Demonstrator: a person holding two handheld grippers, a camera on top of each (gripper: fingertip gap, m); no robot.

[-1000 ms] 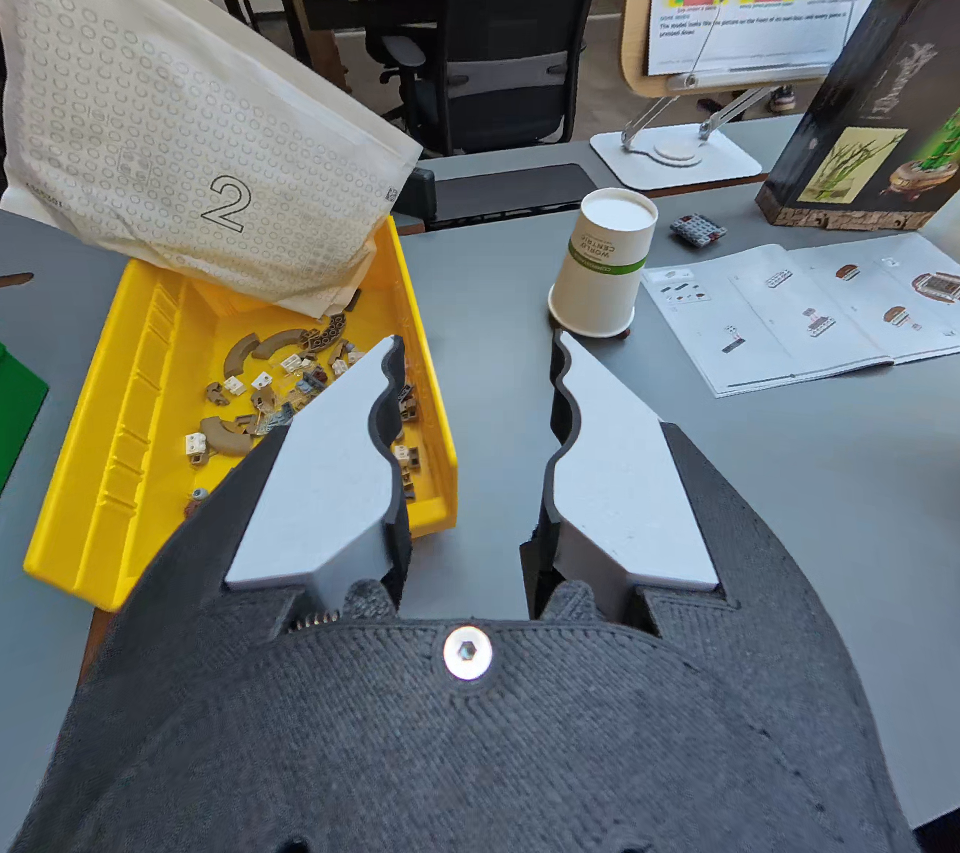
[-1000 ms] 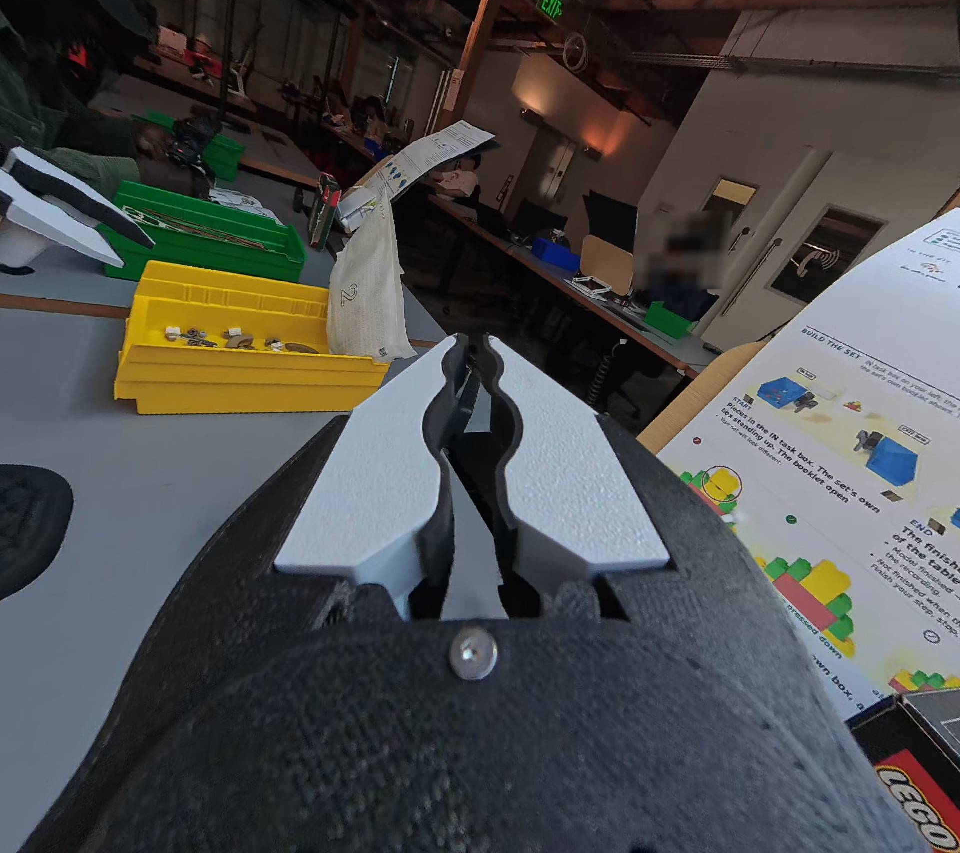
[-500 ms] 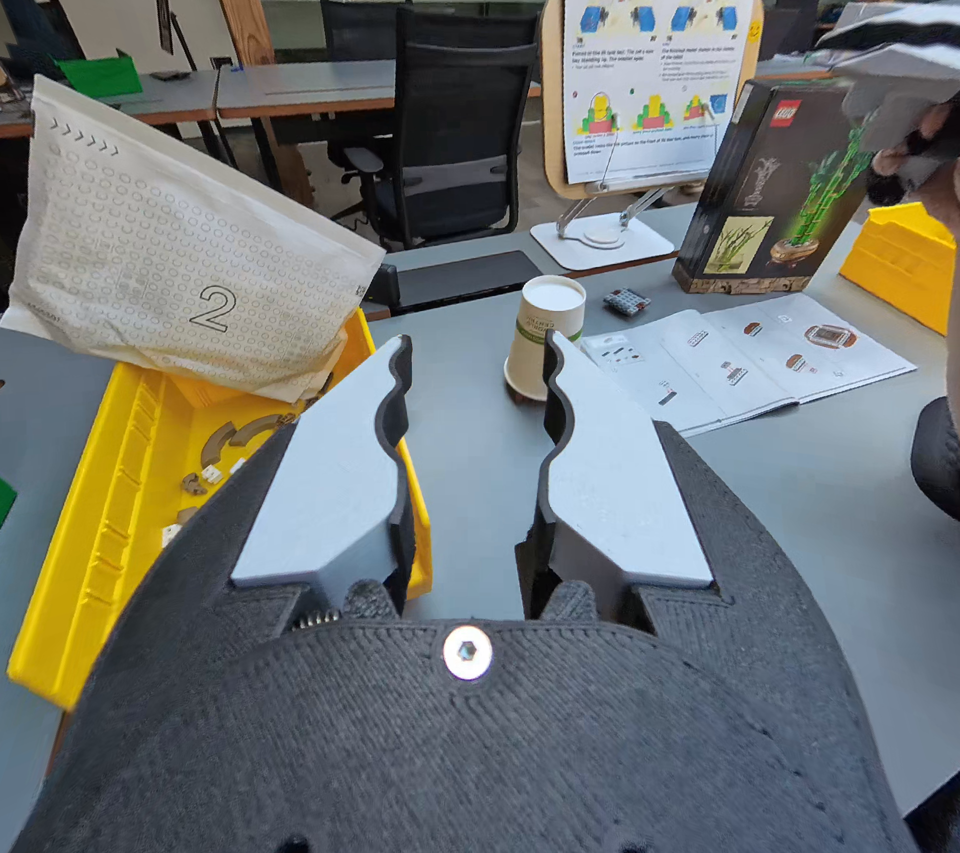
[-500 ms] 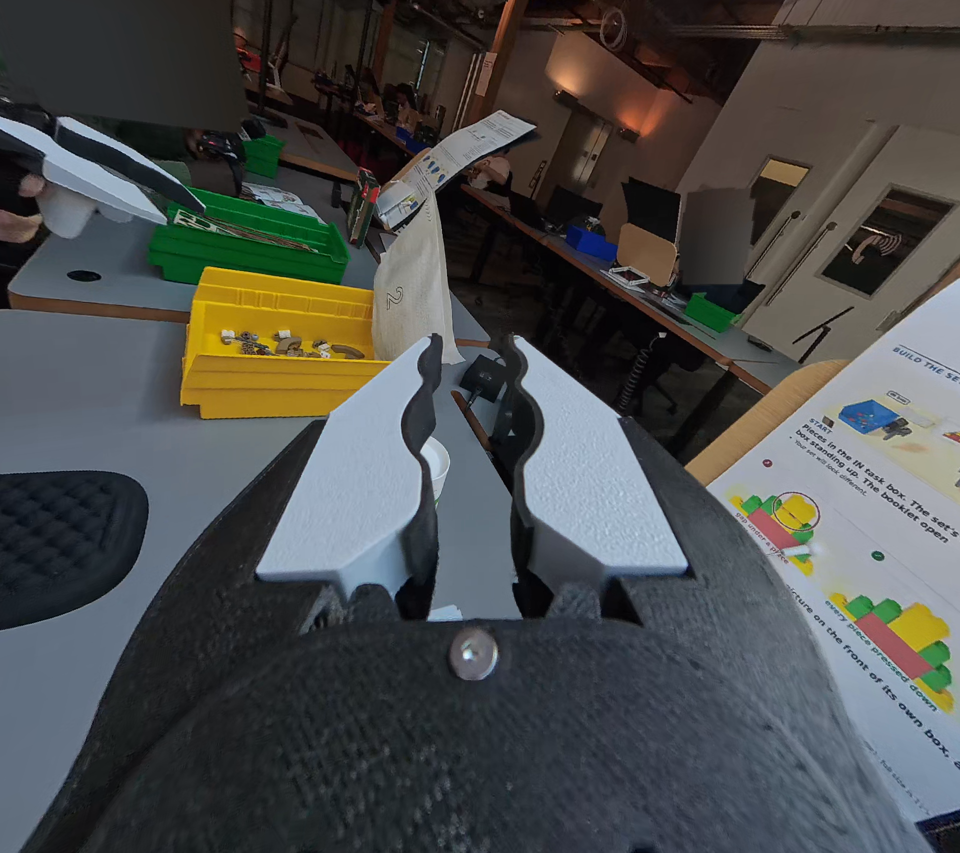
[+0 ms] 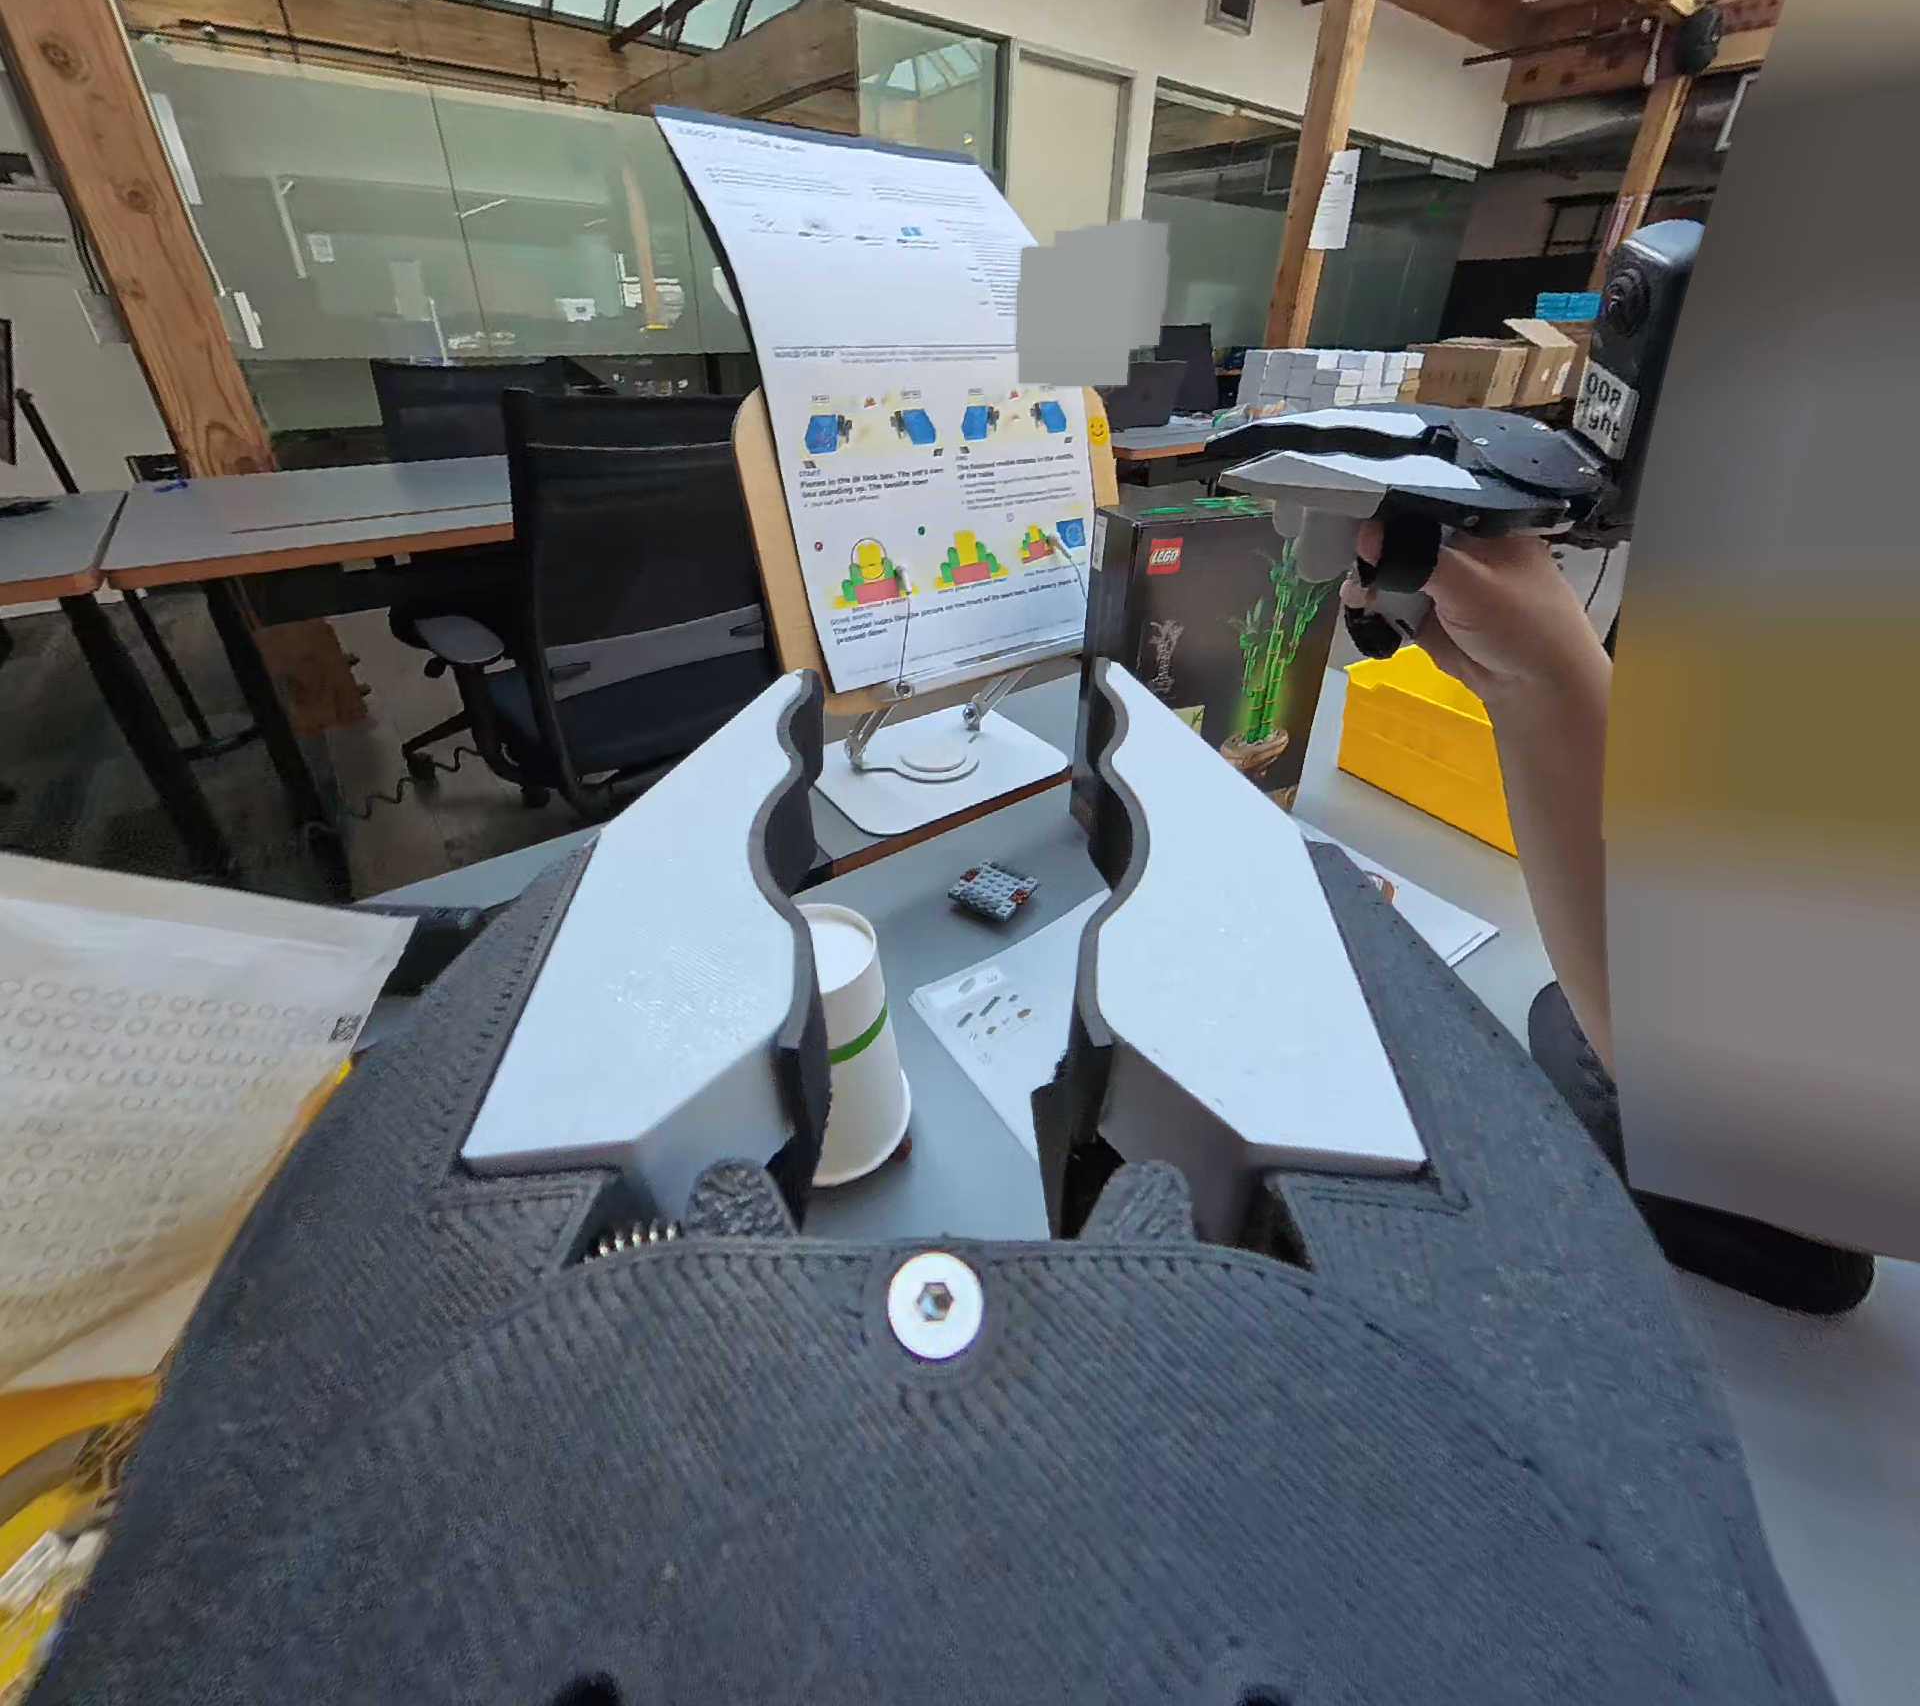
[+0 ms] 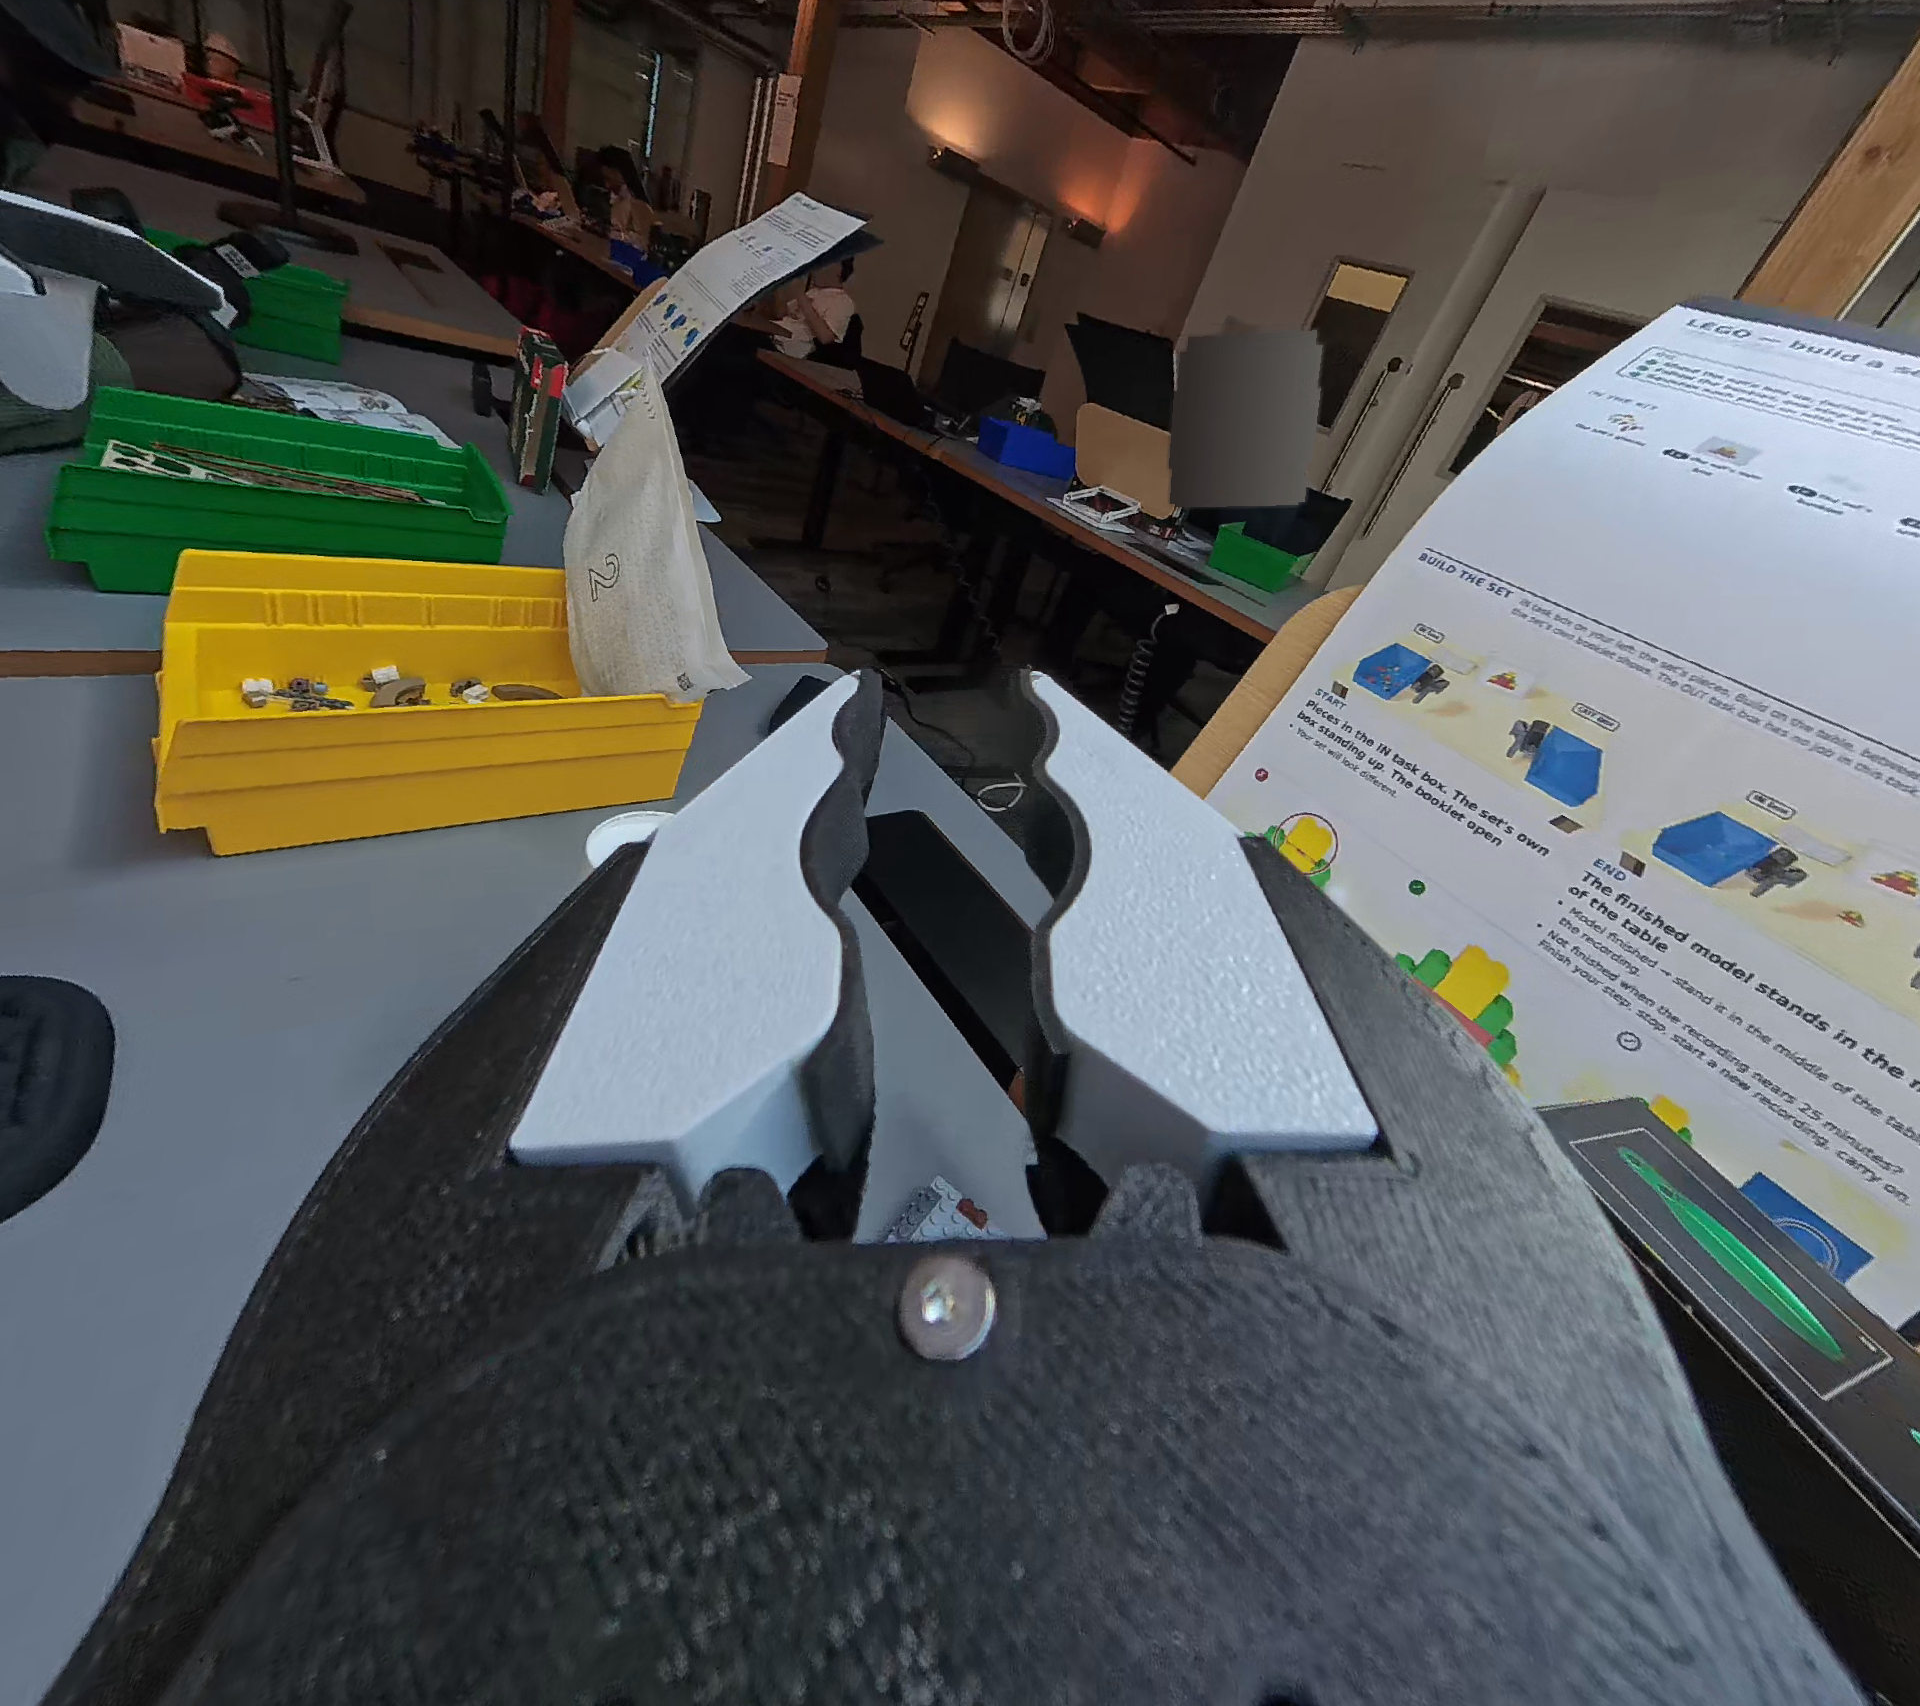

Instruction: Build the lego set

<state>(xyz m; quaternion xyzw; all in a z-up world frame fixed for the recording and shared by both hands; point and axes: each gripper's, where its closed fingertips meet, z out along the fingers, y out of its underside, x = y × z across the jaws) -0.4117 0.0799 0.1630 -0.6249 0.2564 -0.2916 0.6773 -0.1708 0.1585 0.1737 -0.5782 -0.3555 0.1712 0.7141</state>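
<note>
My left gripper (image 5: 951, 711) is open and empty, raised above the grey table and pointing at the instruction sheet on its stand (image 5: 914, 451). A small grey lego plate assembly (image 5: 992, 893) lies on the table beyond an upturned paper cup (image 5: 852, 1033). My right gripper (image 6: 951, 700) is open and empty; it also shows in the left wrist view (image 5: 1351, 451), held high in a hand. The grey assembly (image 6: 945, 1220) shows low between its fingers. The yellow tray (image 6: 416, 773) holds several loose brown and white pieces (image 6: 395, 690), with the white numbered bag (image 6: 644, 596) leaning in it.
The open instruction booklet (image 5: 997, 1022) lies beside the cup. The set's dark box (image 5: 1216, 638) stands behind it, with a second yellow bin (image 5: 1423, 752) to its right. A green bin (image 6: 270, 493) sits on the neighbouring table. A black office chair (image 5: 623, 576) stands beyond the table's edge.
My left gripper has lifted, tilted up and swung right, away from the yellow tray. My right gripper has opened from nearly shut and turned towards the tray.
</note>
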